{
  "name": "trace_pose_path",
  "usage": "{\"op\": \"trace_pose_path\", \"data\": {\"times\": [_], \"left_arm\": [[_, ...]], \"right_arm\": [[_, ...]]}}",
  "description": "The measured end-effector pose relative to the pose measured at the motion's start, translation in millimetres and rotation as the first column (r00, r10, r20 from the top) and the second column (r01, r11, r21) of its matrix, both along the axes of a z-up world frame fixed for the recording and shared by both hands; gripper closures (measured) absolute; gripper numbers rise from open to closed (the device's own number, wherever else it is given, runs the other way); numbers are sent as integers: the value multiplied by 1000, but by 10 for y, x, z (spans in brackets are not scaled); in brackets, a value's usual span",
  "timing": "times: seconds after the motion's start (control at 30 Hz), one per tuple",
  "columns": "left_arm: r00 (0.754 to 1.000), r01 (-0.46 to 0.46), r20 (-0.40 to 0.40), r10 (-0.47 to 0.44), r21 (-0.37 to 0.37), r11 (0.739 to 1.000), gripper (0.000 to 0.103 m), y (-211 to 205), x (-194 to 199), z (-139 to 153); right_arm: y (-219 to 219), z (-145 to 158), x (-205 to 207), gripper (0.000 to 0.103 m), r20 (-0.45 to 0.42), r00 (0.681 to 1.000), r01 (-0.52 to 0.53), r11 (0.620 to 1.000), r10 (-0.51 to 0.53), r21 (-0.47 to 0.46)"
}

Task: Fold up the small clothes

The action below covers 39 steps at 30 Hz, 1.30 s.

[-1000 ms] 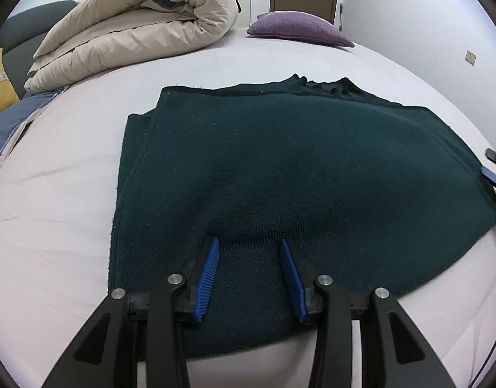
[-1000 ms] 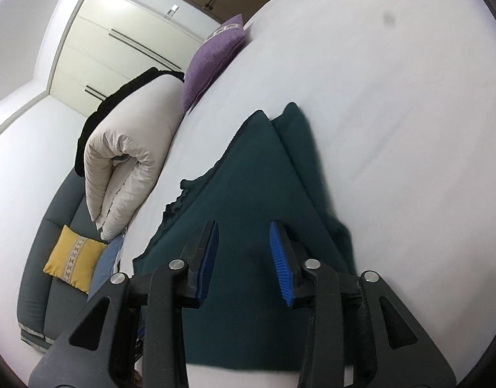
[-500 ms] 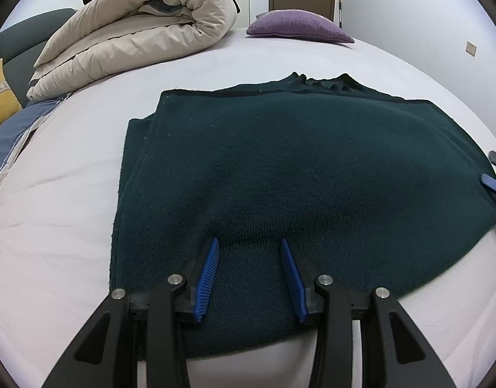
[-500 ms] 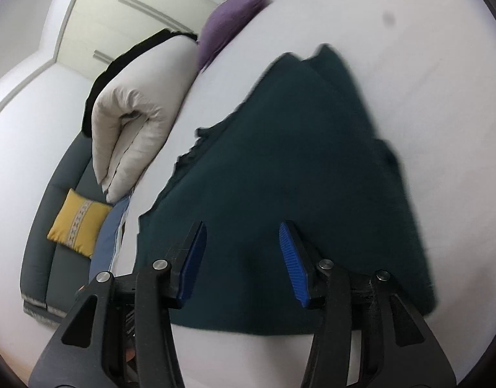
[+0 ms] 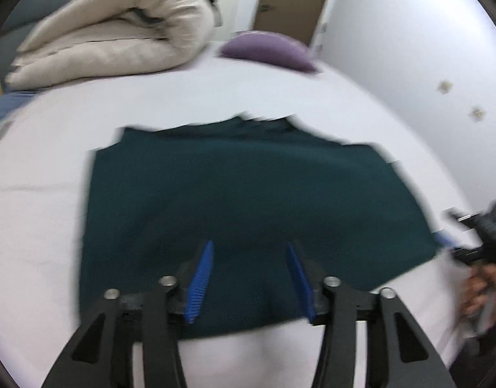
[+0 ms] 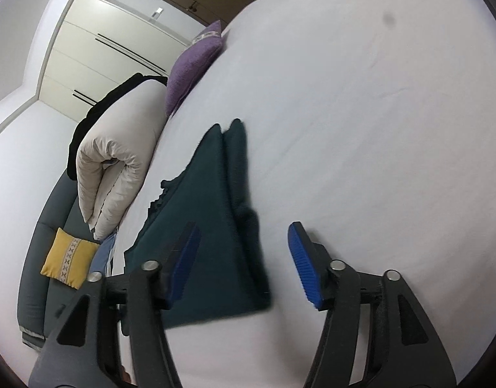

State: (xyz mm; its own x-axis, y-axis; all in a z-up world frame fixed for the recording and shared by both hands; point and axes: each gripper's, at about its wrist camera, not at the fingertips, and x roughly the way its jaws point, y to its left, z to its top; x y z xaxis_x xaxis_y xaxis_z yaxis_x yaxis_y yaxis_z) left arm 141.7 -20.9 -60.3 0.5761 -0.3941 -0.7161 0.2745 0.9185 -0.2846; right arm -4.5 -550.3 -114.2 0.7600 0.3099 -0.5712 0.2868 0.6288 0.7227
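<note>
A dark green knitted garment (image 5: 248, 200) lies folded flat on the white bed (image 5: 54, 194). My left gripper (image 5: 249, 252) is open and empty, hovering above the garment's near hem. In the right wrist view the garment (image 6: 212, 226) lies left of centre, seen from its side edge. My right gripper (image 6: 243, 242) is wide open and empty, above the garment's near corner. The right gripper and the hand holding it also show at the right edge of the left wrist view (image 5: 480, 242).
A rolled beige duvet (image 5: 112, 48) and a purple cushion (image 5: 267, 50) lie at the far end of the bed. A grey sofa with a yellow cushion (image 6: 68, 257) stands beside the bed. Bare sheet (image 6: 377, 129) stretches to the right.
Both grippers have pulled back and up from the garment. The right gripper's jaws have opened wider. The garment lies as before.
</note>
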Motion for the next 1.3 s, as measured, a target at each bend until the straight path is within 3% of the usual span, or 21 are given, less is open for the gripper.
{"op": "trace_pose_path", "data": {"times": [0.1, 0.17, 0.23, 0.4, 0.5, 0.57, 0.67, 0.7, 0.73, 0.83, 1.03, 1.13, 1.2, 1.27, 1.3], "left_arm": [[998, 30, -52, -36, -108, 994, 47, -163, 229, -51], [995, 27, -93, -41, -141, 990, 48, -221, 385, -140], [988, 14, -147, -43, -195, 981, 54, -249, 551, -234], [985, 9, -168, -42, -192, 981, 54, -312, 781, -289], [978, 3, -203, -41, -184, 983, 58, -319, 862, -417], [977, -6, -208, -35, -192, 981, 64, -288, 870, -466], [975, -17, -218, -36, -238, 971, 71, -193, 873, -539], [974, -21, -222, -35, -247, 969, 77, -164, 877, -564], [973, -29, -228, -30, -251, 967, 85, -118, 871, -592], [968, -45, -250, -28, -283, 958, 94, -29, 917, -655], [967, -40, -251, -42, -314, 948, 96, 41, 941, -690], [965, -54, -259, -44, -359, 932, 96, 133, 921, -691], [961, -84, -274, -35, -409, 909, 96, 271, 895, -685], [963, -125, -270, -6, -467, 875, 82, 486, 844, -628], [965, -138, -263, 3, -495, 858, 66, 582, 818, -597]], "right_arm": [[60, -22, 99, 35, -2, 999, -54, 998, 54, 16], [133, -27, 213, 35, -28, 994, -100, 995, 101, 23], [183, -38, 322, 35, -57, 991, -119, 992, 121, 32], [273, -101, 613, 39, -113, 981, -152, 985, 161, 81], [289, -156, 720, 54, -124, 979, -144, 981, 161, 133], [321, -223, 783, 71, -138, 976, -142, 975, 166, 169], [374, -282, 830, 87, -155, 976, -126, 978, 152, 166], [387, -285, 820, 87, -152, 978, -119, 979, 144, 166], [398, -277, 813, 88, -150, 979, -113, 981, 137, 160], [488, -187, 799, 90, -156, 980, -107, 990, 120, 88], [843, 233, 945, 91, -168, 980, -124, 987, 106, -100], [1294, 589, 1127, 91, -165, 972, -204, 949, 167, -240], [1819, 861, 1290, 91, -158, 948, -315, 886, 276, -340], [2328, 1008, 1397, 91, -153, 905, -424, 819, 396, -386], [2584, 1042, 1438, 91, -158, 877, -476, 778, 453, -410]]}}
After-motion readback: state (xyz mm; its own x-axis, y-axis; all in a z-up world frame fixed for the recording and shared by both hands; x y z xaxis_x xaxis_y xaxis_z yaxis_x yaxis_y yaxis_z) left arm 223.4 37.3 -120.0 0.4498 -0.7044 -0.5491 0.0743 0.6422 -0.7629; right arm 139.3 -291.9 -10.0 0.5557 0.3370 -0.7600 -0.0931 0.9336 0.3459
